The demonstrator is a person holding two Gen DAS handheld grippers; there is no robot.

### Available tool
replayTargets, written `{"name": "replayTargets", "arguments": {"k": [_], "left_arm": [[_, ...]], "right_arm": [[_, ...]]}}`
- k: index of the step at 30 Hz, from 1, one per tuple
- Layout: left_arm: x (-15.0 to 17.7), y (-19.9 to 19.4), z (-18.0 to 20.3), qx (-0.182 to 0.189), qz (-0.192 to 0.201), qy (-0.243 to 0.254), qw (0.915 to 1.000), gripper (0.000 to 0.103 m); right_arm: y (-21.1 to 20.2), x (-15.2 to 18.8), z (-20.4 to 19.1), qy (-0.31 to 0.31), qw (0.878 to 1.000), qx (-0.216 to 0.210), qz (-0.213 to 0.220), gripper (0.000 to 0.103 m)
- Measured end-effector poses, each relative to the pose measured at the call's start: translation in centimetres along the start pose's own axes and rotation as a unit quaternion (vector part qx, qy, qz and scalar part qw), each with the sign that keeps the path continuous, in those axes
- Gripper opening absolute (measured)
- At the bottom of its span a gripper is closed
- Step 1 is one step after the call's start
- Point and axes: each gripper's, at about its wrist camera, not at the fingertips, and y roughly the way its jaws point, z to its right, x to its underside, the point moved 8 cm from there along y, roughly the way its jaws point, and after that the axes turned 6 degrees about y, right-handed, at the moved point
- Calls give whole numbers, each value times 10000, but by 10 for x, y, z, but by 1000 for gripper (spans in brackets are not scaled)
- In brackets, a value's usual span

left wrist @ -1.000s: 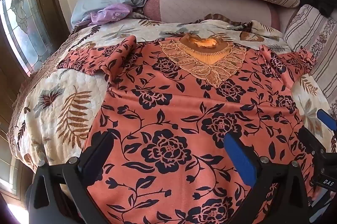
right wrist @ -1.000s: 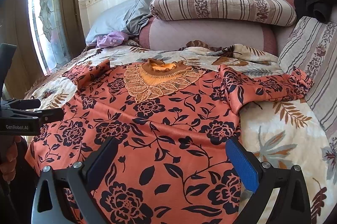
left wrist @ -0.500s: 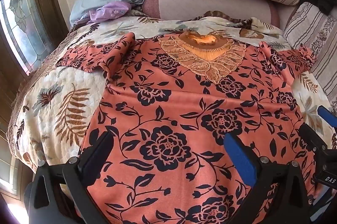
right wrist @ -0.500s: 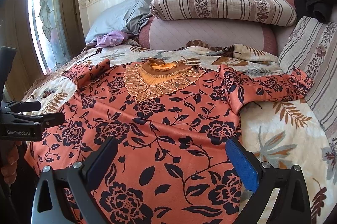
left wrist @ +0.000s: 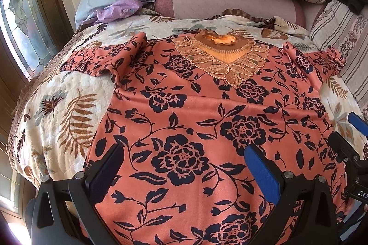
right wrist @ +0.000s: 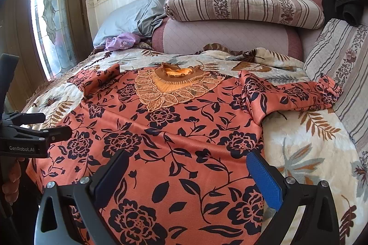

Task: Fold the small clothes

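Orange flowery top [left wrist: 197, 111] lies flat, front side up, on the leafy bed cover [left wrist: 57, 106], with its lacy neck [left wrist: 220, 56] at the far end near the pillows. One top is here, and it has two sleeves: the left sleeve [left wrist: 103, 58] is bunched up, and the right sleeve [right wrist: 292, 93] sticks out to the side. No fold looks made yet, so I think this is the start, with the top only laid out. The left gripper [left wrist: 184, 164] hangs over the near part of the top with its fingers wide apart, holding nothing. The right gripper [right wrist: 188, 173] is the same, spread wide and holding nothing. Next, I guess, each one should go to a sleeve or a side edge, pinch the cloth, and bring it over the middle. I count two striped pillows [right wrist: 241, 7] and one small purple cloth [right wrist: 122, 41].
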Motion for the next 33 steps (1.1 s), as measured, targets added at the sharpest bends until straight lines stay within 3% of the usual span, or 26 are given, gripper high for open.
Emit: {"name": "replayTargets", "arguments": {"k": [16, 19, 21, 23, 24, 25, 27, 29, 31, 33], "left_arm": [[3, 9, -2, -7, -43, 135, 9999, 103], [4, 21, -10, -74, -130, 216, 9997, 103], [6, 30, -18, -121, -195, 257, 9994, 103], [7, 39, -27, -205, -253, 337, 9989, 103], [6, 44, -31, -244, -268, 373, 9986, 103], [6, 49, -37, -311, -328, 448, 9980, 103], [2, 59, -45, -350, -362, 529, 9973, 103], [-4, 69, -52, -344, -338, 576, 9972, 103], [-14, 79, -57, -325, -239, 577, 9975, 103], [-27, 87, -62, -301, -65, 542, 9981, 103]], "right_arm": [[-6, -6, 5, -37, 9998, 114, 177, 103], [-17, -15, 24, 303, 9984, 203, 433, 103], [-23, -19, 50, 936, 9942, 132, 516, 103], [-25, -15, 84, 1921, 9804, -88, 428, 103], [-23, -10, 103, 2505, 9671, -273, 336, 103], [-18, -4, 120, 3103, 9494, -452, 197, 103], [-10, 10, 155, 4243, 9017, -828, 59, 102], [-4, 15, 183, 4872, 8671, -1036, 83, 99], [7, 9, 208, 5165, 8505, -996, 49, 97], [18, -4, 239, 5282, 8445, -863, 159, 96]]}}
